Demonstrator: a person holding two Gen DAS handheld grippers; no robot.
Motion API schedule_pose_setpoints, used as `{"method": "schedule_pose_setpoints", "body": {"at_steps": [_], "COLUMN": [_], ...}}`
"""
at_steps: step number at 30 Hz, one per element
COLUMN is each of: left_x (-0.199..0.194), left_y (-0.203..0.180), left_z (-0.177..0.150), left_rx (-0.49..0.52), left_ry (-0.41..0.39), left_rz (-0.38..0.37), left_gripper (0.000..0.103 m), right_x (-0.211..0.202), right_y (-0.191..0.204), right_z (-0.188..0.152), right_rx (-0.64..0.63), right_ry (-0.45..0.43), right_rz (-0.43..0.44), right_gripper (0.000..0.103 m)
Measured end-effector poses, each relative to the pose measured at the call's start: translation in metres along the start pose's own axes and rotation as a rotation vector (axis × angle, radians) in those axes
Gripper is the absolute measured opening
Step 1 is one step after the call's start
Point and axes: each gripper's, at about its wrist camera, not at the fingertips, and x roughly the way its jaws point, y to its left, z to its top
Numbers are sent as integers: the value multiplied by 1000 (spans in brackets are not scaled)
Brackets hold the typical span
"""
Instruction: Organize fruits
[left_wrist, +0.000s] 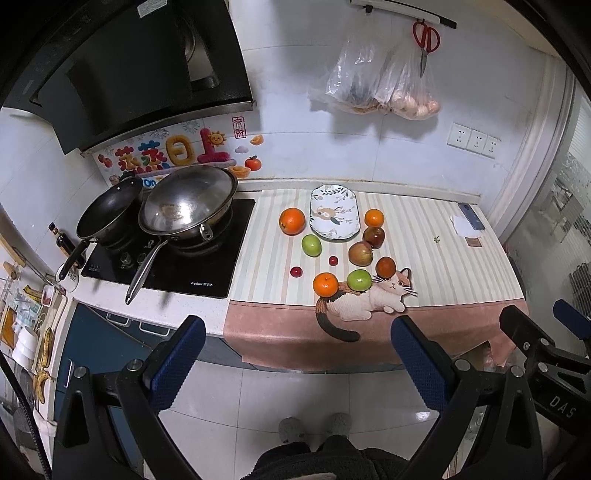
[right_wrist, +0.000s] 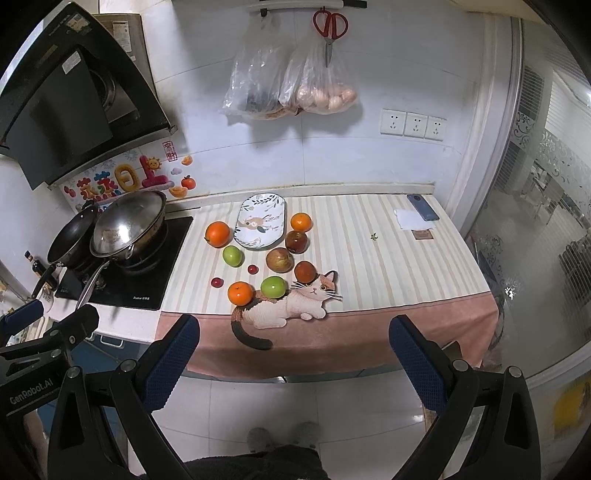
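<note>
An oval patterned plate (left_wrist: 349, 230) (right_wrist: 275, 210) lies empty at the back of the striped mat. Around it lie oranges (left_wrist: 292, 220) (right_wrist: 217, 233), green apples (left_wrist: 311, 245) (right_wrist: 273, 286), red apples (left_wrist: 360, 253) (right_wrist: 279, 259) and two small red fruits (left_wrist: 296, 271) (right_wrist: 252, 269). My left gripper (left_wrist: 297, 332) is open and empty, held off the counter's front edge. My right gripper (right_wrist: 293, 330) is open and empty too, beside the left; it also shows at the right of the left wrist view (left_wrist: 543, 325).
A hob with a wok (left_wrist: 188, 205) and a black pan (left_wrist: 109, 212) stands left of the mat; their handles reach toward the front. A phone (right_wrist: 423, 212) and paper lie at the back right. Bags and scissors (right_wrist: 330, 27) hang on the wall.
</note>
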Motion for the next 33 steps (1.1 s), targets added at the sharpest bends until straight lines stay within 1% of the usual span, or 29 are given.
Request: {"method": "schedule_pose_setpoints", "body": {"at_steps": [33], "left_x": [-4], "left_y": [2], "left_z": [-2], "left_rx": [-8], "left_ry": [-8], "left_rz": [-5], "left_gripper": [103], "right_x": [-3], "right_y": [-4], "right_z": [0], "right_rx": [0], "right_ry": [-4], "right_rz": [1], "right_gripper": [103]}}
